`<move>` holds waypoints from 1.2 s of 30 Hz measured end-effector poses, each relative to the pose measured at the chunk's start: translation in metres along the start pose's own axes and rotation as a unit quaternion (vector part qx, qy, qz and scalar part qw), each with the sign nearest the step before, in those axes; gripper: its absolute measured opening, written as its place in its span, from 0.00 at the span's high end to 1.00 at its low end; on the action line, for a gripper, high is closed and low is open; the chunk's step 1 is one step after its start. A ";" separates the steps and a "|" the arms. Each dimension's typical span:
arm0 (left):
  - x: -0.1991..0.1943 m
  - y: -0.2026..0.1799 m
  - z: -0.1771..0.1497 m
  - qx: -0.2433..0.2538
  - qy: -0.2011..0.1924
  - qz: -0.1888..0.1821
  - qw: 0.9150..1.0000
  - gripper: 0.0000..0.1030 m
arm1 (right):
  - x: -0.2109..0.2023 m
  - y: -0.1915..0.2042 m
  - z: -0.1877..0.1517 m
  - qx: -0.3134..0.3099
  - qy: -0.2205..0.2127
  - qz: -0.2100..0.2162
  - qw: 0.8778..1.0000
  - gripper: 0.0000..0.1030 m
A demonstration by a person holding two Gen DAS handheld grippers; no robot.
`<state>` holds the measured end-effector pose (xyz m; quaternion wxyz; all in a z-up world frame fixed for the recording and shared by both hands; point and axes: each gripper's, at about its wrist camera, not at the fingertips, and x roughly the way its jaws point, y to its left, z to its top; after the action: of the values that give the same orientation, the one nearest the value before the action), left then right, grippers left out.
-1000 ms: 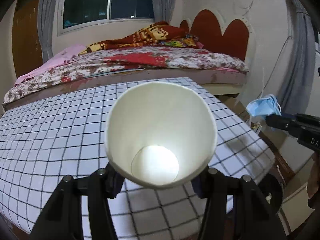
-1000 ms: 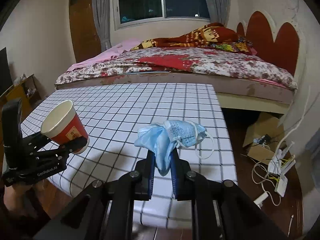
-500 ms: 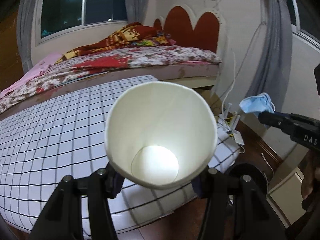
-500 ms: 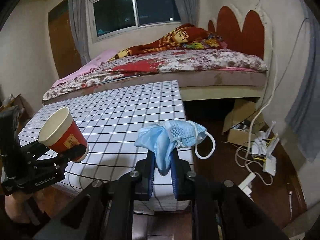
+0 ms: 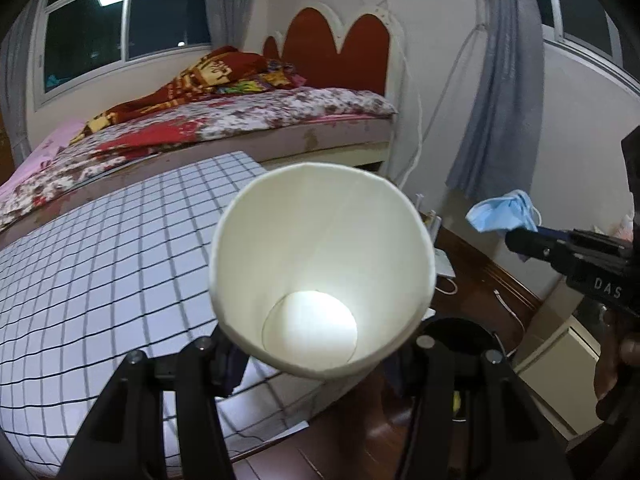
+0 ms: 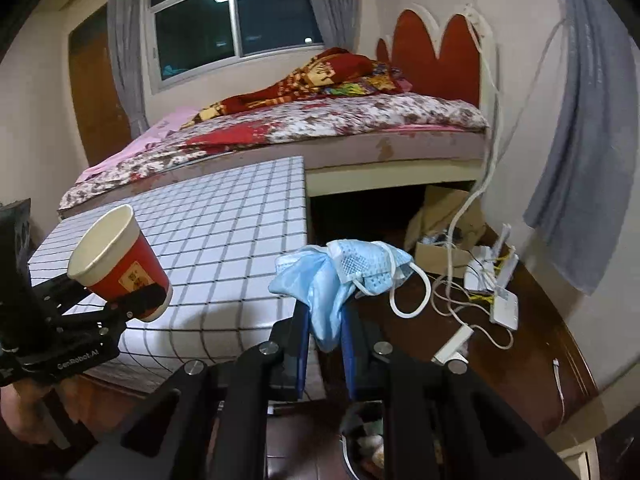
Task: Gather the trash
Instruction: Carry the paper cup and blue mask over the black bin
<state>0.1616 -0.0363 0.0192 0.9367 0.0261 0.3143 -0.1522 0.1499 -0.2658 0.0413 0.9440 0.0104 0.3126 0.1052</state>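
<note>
At centre of the left wrist view, the left gripper [image 5: 320, 354] grasps a paper cup [image 5: 322, 268] by its base, the white mouth tilted toward the camera. From the right wrist view the same cup [image 6: 120, 262] appears at left of the frame, red outside, clamped low on its wall and held over the near edge of the checked table [image 6: 224, 232]. At lower centre of that view, the right gripper [image 6: 326, 334] is clenched on a crumpled blue face mask [image 6: 340, 276], whose white ear loop hangs to the right. The mask [image 5: 502, 216] also shows at right of the left wrist view, pinched at the gripper tip. A bin [image 6: 364, 440], its contents blurred, lies at the bottom edge below the right gripper. A bed [image 6: 320, 124] fills the upper middle, and cables [image 6: 460, 300] lie on the floor at right.
</note>
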 end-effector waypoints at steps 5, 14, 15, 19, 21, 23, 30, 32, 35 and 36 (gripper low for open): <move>0.005 -0.027 -0.001 0.016 0.005 -0.021 1.000 0.46 | -0.011 -0.025 -0.011 0.019 0.001 -0.019 1.000 0.85; 0.017 -0.073 -0.006 0.045 0.018 -0.056 0.997 0.46 | -0.028 -0.071 -0.034 0.051 0.007 -0.050 0.997 0.85; 0.018 -0.077 -0.007 0.047 0.019 -0.059 0.997 0.46 | -0.030 -0.074 -0.035 0.054 0.008 -0.052 0.997 0.85; 0.026 -0.095 -0.011 0.060 0.028 -0.076 0.995 0.46 | -0.036 -0.091 -0.043 0.067 0.009 -0.065 0.996 0.85; 0.029 -0.103 -0.013 0.066 0.031 -0.082 0.994 0.46 | -0.039 -0.098 -0.050 0.070 0.012 -0.074 0.995 0.85; 0.033 -0.111 -0.014 0.072 0.035 -0.090 0.993 0.46 | -0.040 -0.104 -0.056 0.074 0.017 -0.082 0.994 0.85; 0.048 -0.132 -0.022 0.083 0.054 -0.113 0.989 0.46 | -0.036 -0.125 -0.077 0.083 0.041 -0.097 0.991 0.85; 0.054 -0.139 -0.025 0.086 0.061 -0.118 0.987 0.46 | -0.033 -0.130 -0.082 0.084 0.048 -0.100 0.990 0.85; 0.061 -0.146 -0.029 0.091 0.070 -0.125 0.986 0.46 | -0.025 -0.135 -0.088 0.085 0.063 -0.101 0.989 0.84; 0.065 -0.149 -0.031 0.092 0.076 -0.127 0.985 0.46 | -0.023 -0.137 -0.091 0.084 0.068 -0.101 0.989 0.84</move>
<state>0.1477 -0.1911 -0.0378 0.8768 0.0832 0.3699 -0.2958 0.1044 -0.4087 -0.0298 0.9223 0.0505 0.3828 -0.0166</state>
